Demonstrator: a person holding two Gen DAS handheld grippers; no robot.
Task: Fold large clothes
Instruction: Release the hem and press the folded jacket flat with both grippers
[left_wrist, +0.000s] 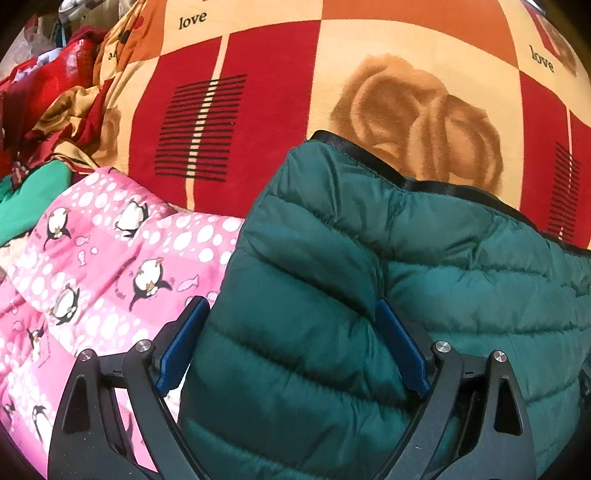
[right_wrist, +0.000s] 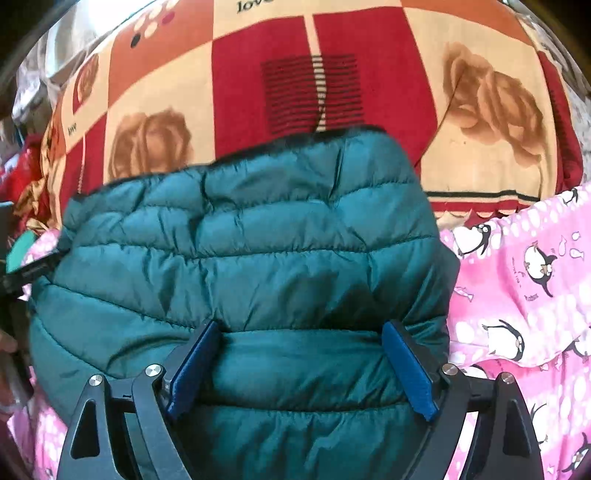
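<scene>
A dark green quilted puffer jacket with a black trim along its far edge lies folded on the bed. In the left wrist view my left gripper is open wide over its left part, one blue pad at the jacket's left edge and the other on top of the padding. The same jacket fills the middle of the right wrist view. There my right gripper also stands open wide, low over the near right part, with a padded band bulging between its pads. I see neither gripper pinching the fabric.
A pink penguin-print quilt lies under and left of the jacket, and also to its right. Beyond is a red and orange rose blanket. A heap of red, gold and green clothes sits at the far left.
</scene>
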